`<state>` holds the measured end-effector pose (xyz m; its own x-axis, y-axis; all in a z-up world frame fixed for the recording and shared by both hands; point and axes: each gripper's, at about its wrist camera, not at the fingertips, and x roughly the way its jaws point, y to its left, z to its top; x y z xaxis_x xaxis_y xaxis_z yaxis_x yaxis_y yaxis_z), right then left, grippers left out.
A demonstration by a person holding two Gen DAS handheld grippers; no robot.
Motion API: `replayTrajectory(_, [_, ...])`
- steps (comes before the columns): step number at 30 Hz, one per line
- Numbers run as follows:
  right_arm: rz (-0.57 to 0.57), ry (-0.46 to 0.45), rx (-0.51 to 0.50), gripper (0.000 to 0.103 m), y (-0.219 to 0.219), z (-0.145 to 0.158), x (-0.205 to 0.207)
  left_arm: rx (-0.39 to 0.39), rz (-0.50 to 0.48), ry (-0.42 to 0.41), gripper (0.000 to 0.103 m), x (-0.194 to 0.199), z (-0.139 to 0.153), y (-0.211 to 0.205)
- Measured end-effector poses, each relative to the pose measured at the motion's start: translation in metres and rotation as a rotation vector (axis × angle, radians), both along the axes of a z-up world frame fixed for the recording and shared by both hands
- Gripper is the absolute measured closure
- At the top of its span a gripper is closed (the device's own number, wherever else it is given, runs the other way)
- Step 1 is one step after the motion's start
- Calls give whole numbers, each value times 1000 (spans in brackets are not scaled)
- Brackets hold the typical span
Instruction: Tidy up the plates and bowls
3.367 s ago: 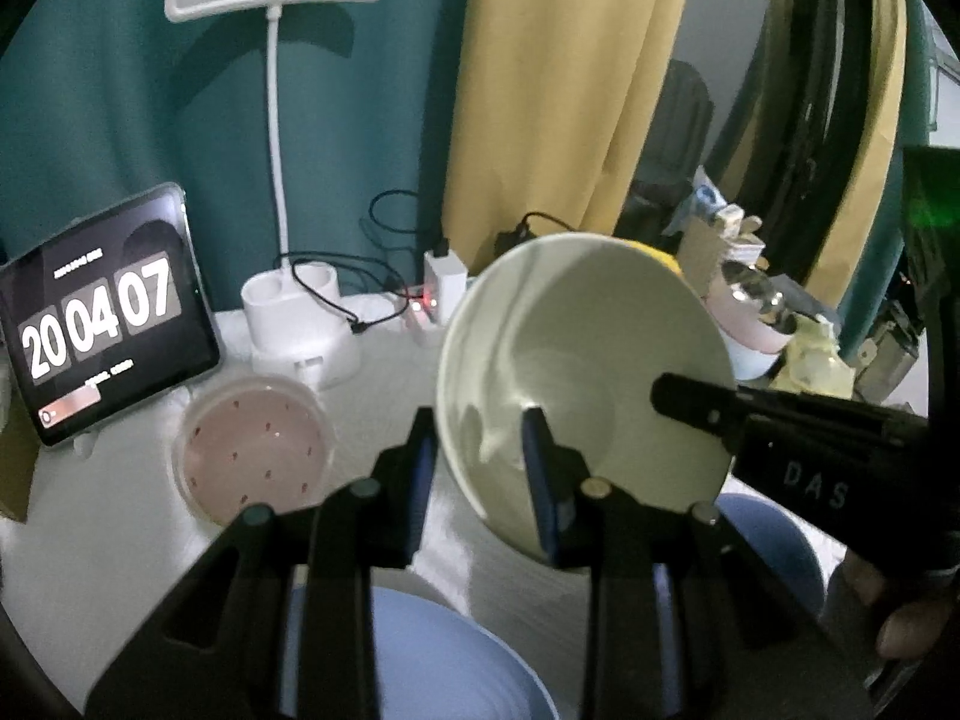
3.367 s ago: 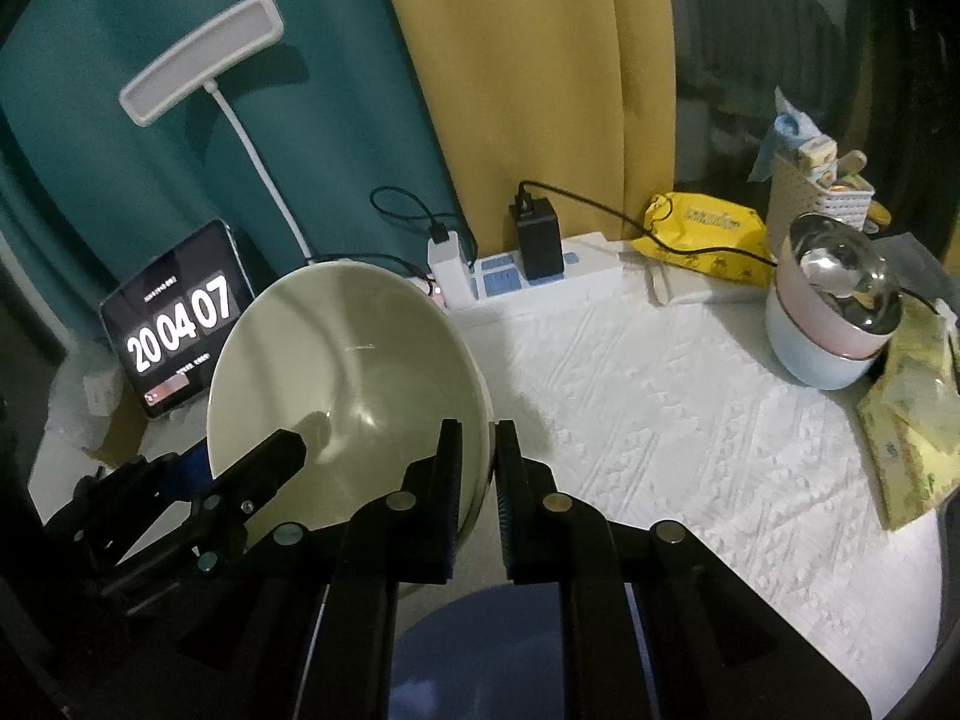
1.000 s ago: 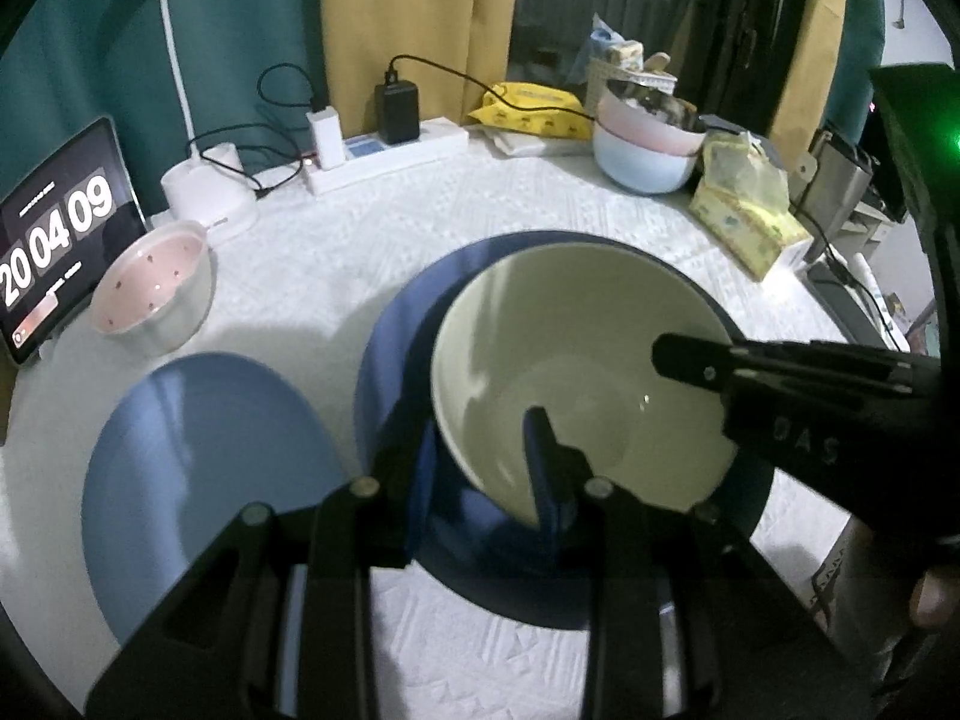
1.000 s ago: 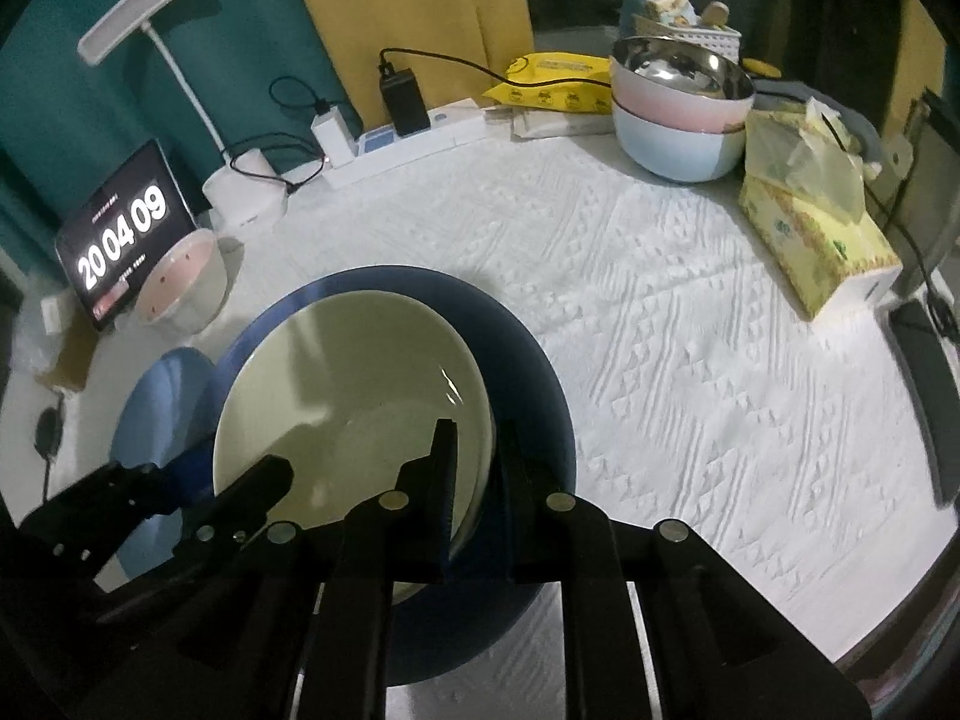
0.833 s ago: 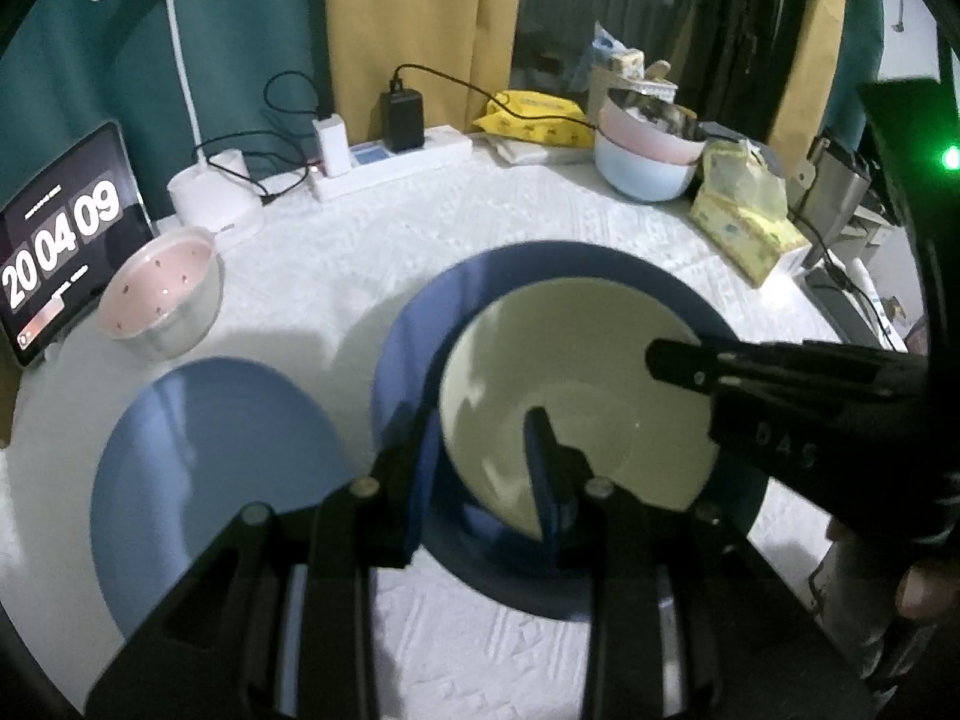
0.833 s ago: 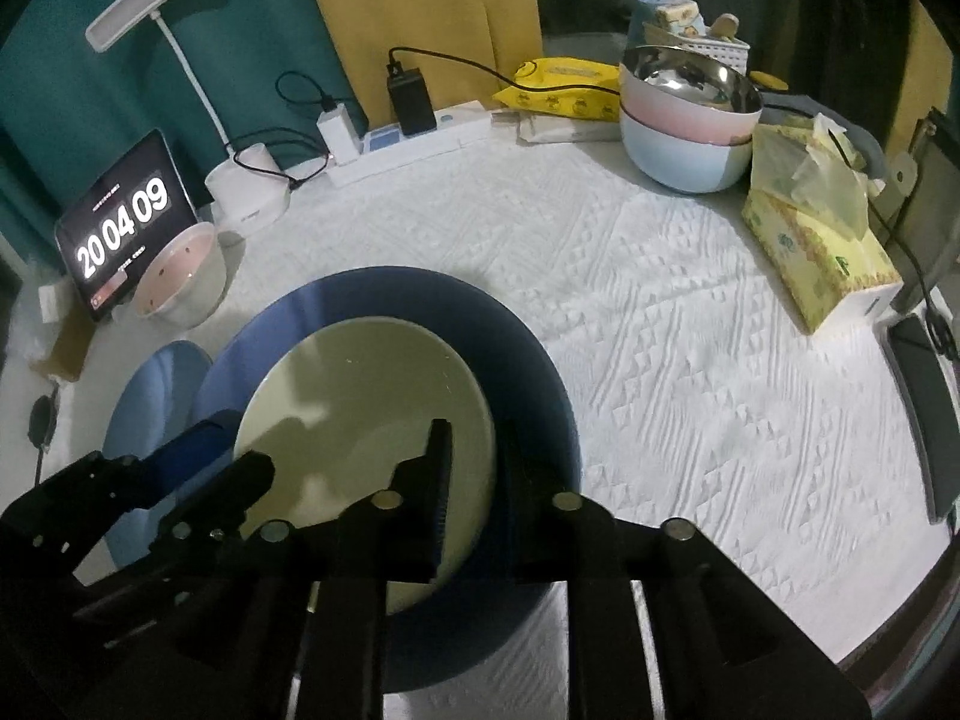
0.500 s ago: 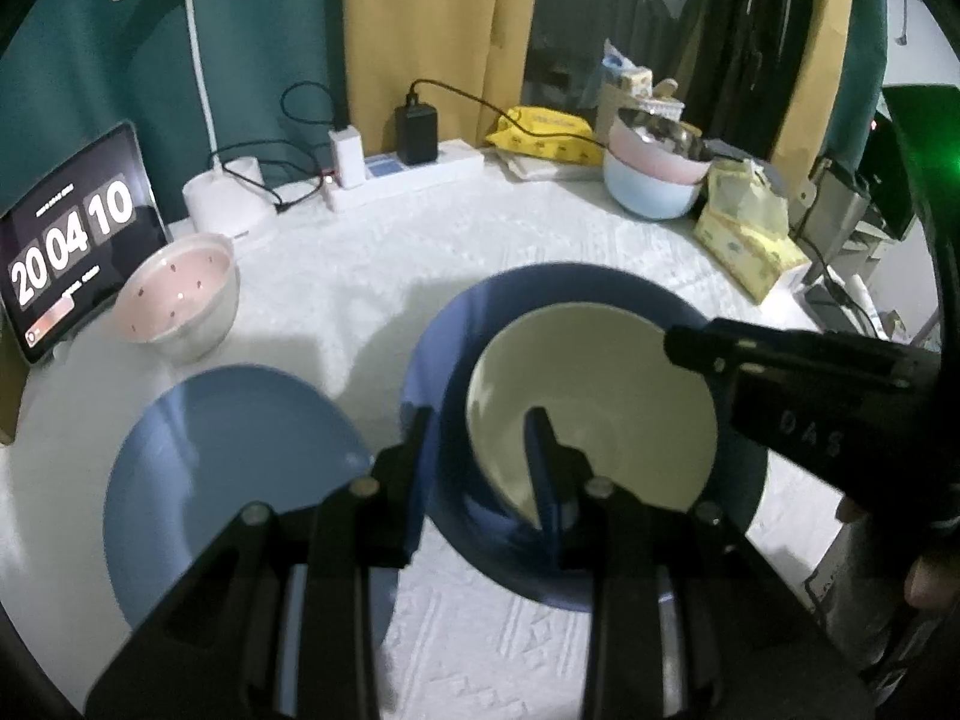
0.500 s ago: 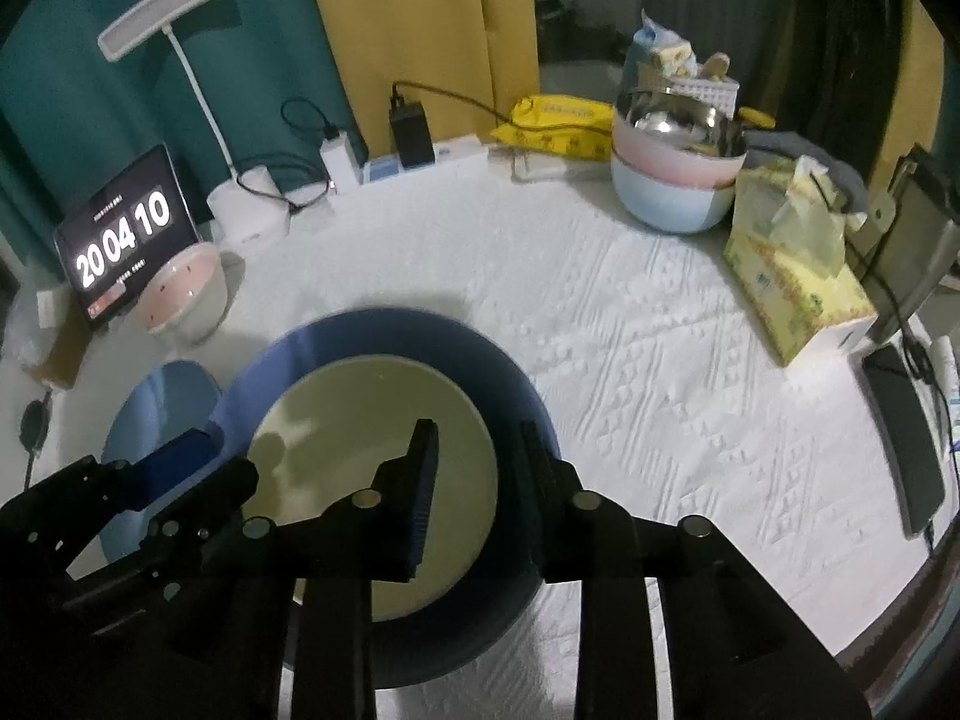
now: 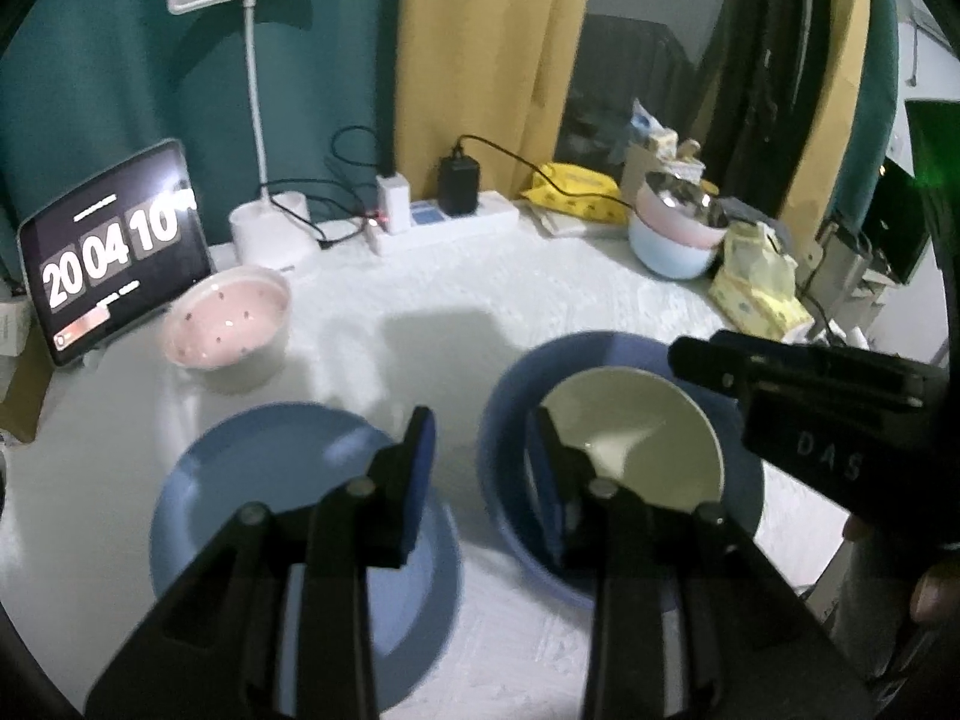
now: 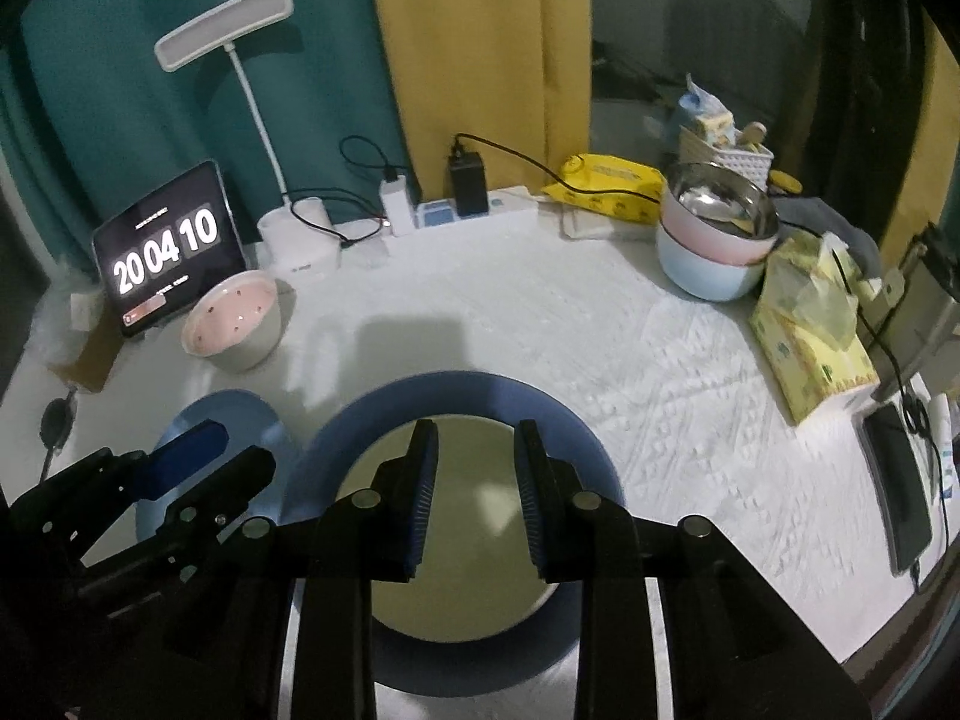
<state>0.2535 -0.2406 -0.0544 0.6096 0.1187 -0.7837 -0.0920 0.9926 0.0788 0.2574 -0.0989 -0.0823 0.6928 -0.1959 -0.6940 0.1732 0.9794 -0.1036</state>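
L fingers (image 9: 480, 450): spread wide, nothing between; hung over gap btwn small blue plate (image 9: 288, 480) and big blue plate (image 9: 510, 396).
R fingers (image 10: 474, 456): also wide apart, empty, right above cream bowl (image 10: 468, 516).
Just changed: half a sec ago I had both pairs closer in at the bowl rim; now let go, pulled back and up.
Cream bowl: sat upright in the big blue plate, off my grips.
Meaning: bowl-on-plate step looked done, I reckoned.
Still loose: pink dotted bowl (image 9: 225, 324) far L by clock tablet (image 9: 114, 258); small blue plate beside the stack.
Open room: bare cloth mid-table (image 10: 540, 324) free for moving.
Edges: tissue pack (image 10: 810, 336) and stacked bowls (image 10: 714, 240) crowded R side; table edge near on R.
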Motion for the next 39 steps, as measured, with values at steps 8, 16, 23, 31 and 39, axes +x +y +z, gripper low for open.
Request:
replayTrajectory(8, [37, -6, -9, 76, 27, 6, 10, -29, 50, -25, 59, 5, 10, 32])
replayTrajectory(16, [77, -3, -28, 76, 56, 7, 22, -48, 87, -32, 59, 11, 11, 59])
replayTrajectory(23, [101, 5, -34, 76, 78, 4, 35, -56, 116, -36, 59, 17, 9, 82])
replayTrajectory(31, [130, 21, -42, 76, 105, -2, 53, -67, 151, -31, 59, 30, 5, 108])
replayTrajectory(39, [154, 38, -39, 76, 129, -10, 70, -65, 187, -30, 59, 46, 0, 137])
